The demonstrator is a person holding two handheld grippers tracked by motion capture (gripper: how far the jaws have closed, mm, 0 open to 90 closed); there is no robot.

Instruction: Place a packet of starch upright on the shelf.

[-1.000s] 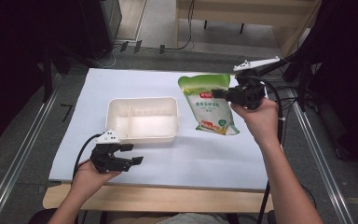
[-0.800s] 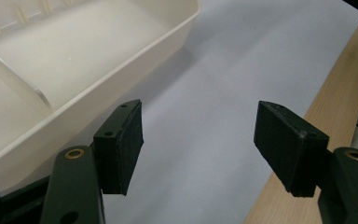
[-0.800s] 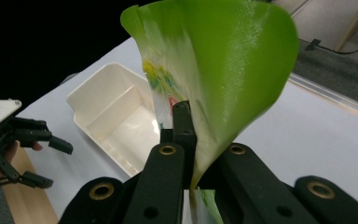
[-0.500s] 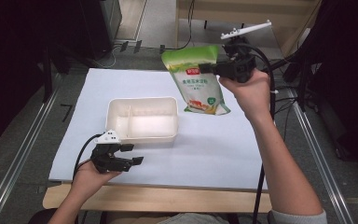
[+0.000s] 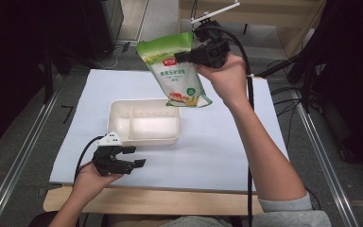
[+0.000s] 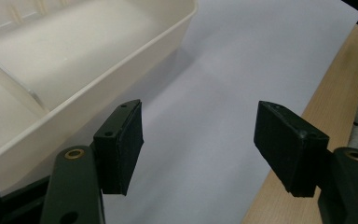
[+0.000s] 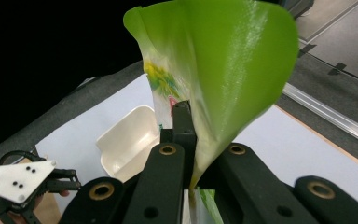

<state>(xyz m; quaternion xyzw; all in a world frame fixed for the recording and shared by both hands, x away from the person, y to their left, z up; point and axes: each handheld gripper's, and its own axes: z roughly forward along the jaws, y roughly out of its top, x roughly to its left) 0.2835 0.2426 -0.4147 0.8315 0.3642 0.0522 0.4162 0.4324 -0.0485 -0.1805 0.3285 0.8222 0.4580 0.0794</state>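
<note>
A green and white food bag (image 5: 176, 71) hangs in the air above the far right part of the table, its lower end over the right end of the cream tray (image 5: 144, 140). My right gripper (image 5: 183, 56) is shut on the bag's side edge. Seen along the right gripper's jaws, the bag (image 7: 219, 70) curls up glossy green, pinched between them. The divided tray sits mid-table with nothing in it. My left gripper (image 5: 136, 156) rests open on the white sheet just in front of the tray's near wall (image 6: 121, 70), nothing between its pads (image 6: 127, 144).
A white sheet (image 5: 227, 142) covers the table, and a wooden edge (image 6: 307, 116) runs along the near side. Metal rails (image 5: 23, 156) flank the table. Cables trail from both grippers. Dark equipment stands beyond the far edge.
My right gripper has lifted the bag off the sheet and carried it up and left, over the tray's right end. The left gripper has stayed put.
</note>
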